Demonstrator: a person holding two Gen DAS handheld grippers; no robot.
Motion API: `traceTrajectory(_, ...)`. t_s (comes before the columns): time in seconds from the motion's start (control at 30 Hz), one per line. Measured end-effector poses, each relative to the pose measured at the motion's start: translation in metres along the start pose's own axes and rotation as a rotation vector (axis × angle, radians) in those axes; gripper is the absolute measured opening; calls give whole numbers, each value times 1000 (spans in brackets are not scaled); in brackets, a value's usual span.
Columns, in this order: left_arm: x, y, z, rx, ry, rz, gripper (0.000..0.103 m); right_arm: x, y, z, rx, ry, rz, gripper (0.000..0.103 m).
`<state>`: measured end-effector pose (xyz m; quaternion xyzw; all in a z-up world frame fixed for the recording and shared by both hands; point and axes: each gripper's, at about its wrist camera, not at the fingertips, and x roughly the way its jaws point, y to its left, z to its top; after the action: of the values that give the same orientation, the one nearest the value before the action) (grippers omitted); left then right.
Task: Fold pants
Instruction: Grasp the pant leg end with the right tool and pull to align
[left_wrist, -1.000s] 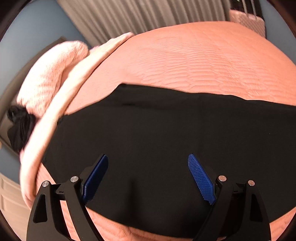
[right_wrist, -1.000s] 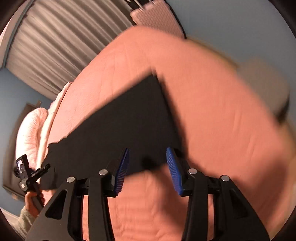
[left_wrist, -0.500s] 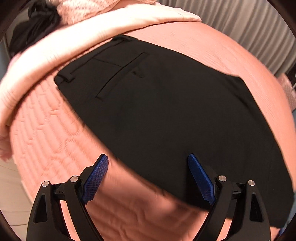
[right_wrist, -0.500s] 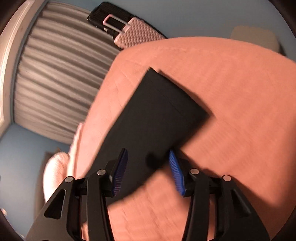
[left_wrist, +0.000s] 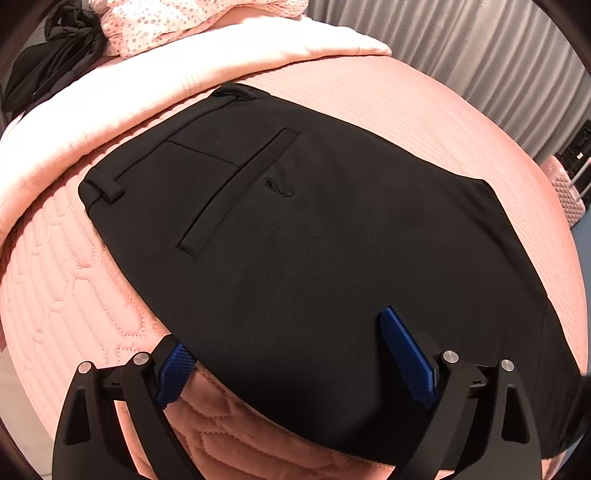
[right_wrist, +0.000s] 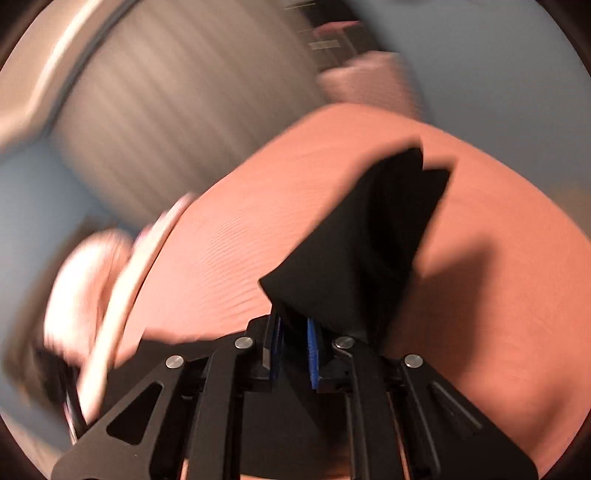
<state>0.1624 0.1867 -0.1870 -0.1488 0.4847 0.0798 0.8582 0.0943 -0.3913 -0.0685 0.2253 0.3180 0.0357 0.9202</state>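
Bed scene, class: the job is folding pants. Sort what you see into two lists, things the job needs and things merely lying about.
Belongs to the job:
- black pants, spread on the pink quilt
- left gripper, open over the pants' edge
- right gripper, shut on a lifted end of the pants

Lying about:
- folded pale blanket
- floral fabric
- black bundle
- pink suitcase
- grey curtain

Black pants (left_wrist: 295, 240) lie flat; one end (right_wrist: 369, 240) seemingly lifted.

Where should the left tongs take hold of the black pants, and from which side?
Probably the near side edge of the pants, below the back pocket, coming in from the bedspread. The open left tongs already straddle that edge, which lies flat and free.
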Motion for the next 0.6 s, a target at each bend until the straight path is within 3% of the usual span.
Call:
traceTrajectory(0.07,-2,1,0,21,4,-11,91,36,64,-8,-123,90,82,11)
traceTrajectory(0.17,-10,6,-4,36,10,-26,91,108,146,-50,-277,260,178,11)
traceTrajectory(0.27,-18,14,-6,39,16,-41,91,198,182,-122,-341,538,182,11)
traceTrajectory(0.33,-27,18,-7,74,8,-33,91,188,193,-133,-409,430,178,14)
traceTrajectory(0.4,-37,19,-5,148,-33,-6,91,182,205,-128,-476,452,160,30)
traceTrajectory(0.47,-44,20,-3,203,-66,25,91,153,215,-127,-560,422,153,71)
traceTrajectory(0.53,-47,21,0,246,-89,56,91,128,220,-127,-677,358,127,89)
traceTrajectory(0.6,-51,22,1,251,-101,84,91,106,223,-126,-718,329,158,90)
